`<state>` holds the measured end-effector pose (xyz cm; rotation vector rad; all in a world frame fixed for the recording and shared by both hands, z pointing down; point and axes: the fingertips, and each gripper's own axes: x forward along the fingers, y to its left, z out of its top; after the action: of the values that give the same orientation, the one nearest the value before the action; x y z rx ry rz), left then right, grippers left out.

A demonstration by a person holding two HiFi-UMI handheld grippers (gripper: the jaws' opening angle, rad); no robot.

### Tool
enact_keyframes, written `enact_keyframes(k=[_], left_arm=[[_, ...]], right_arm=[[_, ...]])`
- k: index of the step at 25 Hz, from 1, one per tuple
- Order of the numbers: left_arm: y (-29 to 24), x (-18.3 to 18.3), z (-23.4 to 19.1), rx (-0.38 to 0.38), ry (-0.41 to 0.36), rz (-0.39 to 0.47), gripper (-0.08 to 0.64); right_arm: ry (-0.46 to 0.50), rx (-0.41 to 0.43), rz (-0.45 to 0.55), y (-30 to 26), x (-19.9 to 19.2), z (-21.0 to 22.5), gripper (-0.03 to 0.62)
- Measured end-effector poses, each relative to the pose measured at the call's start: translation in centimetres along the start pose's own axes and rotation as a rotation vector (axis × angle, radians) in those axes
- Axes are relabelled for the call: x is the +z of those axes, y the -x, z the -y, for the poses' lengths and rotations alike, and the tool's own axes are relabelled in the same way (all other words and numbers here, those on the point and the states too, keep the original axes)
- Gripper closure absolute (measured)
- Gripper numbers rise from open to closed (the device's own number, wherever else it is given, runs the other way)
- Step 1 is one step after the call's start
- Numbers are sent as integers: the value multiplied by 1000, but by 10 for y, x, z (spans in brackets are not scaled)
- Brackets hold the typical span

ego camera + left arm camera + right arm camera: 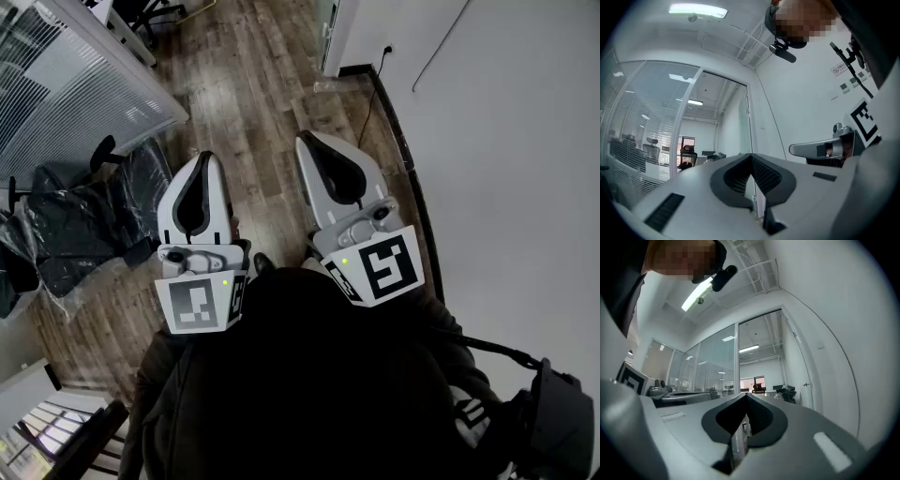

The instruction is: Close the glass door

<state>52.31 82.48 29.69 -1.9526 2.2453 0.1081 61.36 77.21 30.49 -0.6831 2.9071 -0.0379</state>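
Observation:
The glass door (797, 366) stands swung open beside the white wall, a small handle (806, 384) showing on it. Its edge (329, 28) appears at the top of the head view and its frame (749, 117) in the left gripper view. The doorway (761, 362) beyond opens onto an office. My left gripper (202, 156) and right gripper (305, 139) are held side by side close to the person's chest, well short of the door. Both point toward it, jaws shut with nothing between them, tips meeting in each gripper view (751, 155) (746, 394).
A glass partition with blinds (56, 84) runs along the left. Black chairs wrapped in plastic (84, 225) stand beside it. The white wall (506, 141) is close on the right, with a cable (375, 89) along its skirting. Wooden floor (253, 84) leads to the doorway.

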Motion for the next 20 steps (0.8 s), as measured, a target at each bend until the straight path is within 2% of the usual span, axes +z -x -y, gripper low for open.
enact_keyframes(k=[10, 16, 20], left_arm=[[-4, -10, 11, -4, 10, -6, 563], [-66, -31, 71, 11, -12, -55, 563], [-74, -47, 53, 49, -20, -102, 563]], right_arm=[[-13, 0, 2, 8, -4, 9, 591], [-68, 19, -6, 13, -15, 97, 591], [-97, 38, -35, -6, -31, 101, 591]])
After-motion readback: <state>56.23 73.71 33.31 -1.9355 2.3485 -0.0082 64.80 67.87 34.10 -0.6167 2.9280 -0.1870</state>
